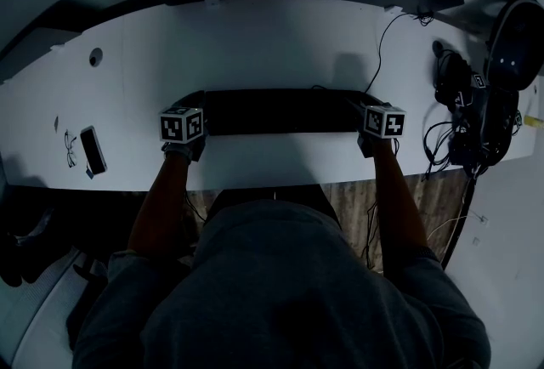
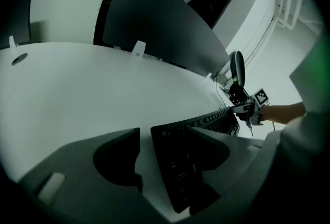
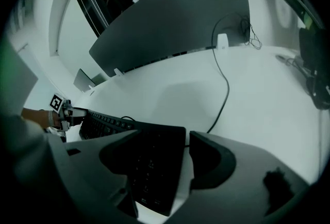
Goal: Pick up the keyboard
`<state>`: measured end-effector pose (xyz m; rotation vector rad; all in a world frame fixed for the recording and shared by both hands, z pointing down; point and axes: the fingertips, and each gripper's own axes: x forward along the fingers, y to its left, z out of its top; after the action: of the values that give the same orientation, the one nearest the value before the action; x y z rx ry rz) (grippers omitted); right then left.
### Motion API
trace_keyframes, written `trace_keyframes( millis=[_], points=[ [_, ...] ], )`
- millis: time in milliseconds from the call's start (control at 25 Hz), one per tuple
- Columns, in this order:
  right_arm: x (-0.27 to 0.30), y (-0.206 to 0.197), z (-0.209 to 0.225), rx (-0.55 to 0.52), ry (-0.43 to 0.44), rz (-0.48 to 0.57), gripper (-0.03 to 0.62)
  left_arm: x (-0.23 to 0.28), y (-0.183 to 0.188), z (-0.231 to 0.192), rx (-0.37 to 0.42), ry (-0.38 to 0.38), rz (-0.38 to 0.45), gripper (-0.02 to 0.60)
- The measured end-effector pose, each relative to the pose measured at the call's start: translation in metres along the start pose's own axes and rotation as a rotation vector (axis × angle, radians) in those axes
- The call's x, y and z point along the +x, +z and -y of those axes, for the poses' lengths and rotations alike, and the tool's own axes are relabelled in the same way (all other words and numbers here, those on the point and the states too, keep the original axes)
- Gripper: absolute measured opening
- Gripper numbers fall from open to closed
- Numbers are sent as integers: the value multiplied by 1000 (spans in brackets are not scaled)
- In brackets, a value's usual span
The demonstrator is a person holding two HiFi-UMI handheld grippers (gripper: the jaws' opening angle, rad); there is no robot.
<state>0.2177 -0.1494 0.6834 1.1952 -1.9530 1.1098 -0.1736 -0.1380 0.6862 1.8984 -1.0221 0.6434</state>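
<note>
a: entry 1, long black plastic keyboard point(image 1: 280, 110): where is it kept?
b: laid flat on the curved white desk point(image 1: 255, 36), long axis run left to right. its left end is seen between the spread jaws of the left gripper point(image 2: 164, 134), its right end between those of the right gripper point(image 3: 165, 135).
a: is anything pinched?
b: nothing; no pad is pressed on it. neither hand is judged nearer, so both ends must be closed on together.

Clutter on a curved white desk point(image 1: 280, 44)
A phone point(image 1: 93, 150) lies near the left front edge, with a round grommet hole point(image 1: 95, 57) behind it; a black cable point(image 3: 229, 90) runs toward the grey partition point(image 3: 170, 21); tangled wires and dark gear point(image 1: 463, 133) crowd the right end
</note>
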Motion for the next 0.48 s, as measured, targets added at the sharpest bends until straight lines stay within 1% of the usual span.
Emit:
trace_keyframes(
  millis=[200,240,360,480],
  points=[
    [3,-2,2,23,50,-21,276,0,1,0,-17,-23,5,283],
    [3,-2,2,30,59,-21,276,0,1,1,-20,-38,2,284],
    [6,0,-2,44,95,-24,276,3,0,12,-44,-113,-18,285],
    [8,1,-4,54,108,-27,276,5,0,15,-54,-121,-23,284]
  ],
)
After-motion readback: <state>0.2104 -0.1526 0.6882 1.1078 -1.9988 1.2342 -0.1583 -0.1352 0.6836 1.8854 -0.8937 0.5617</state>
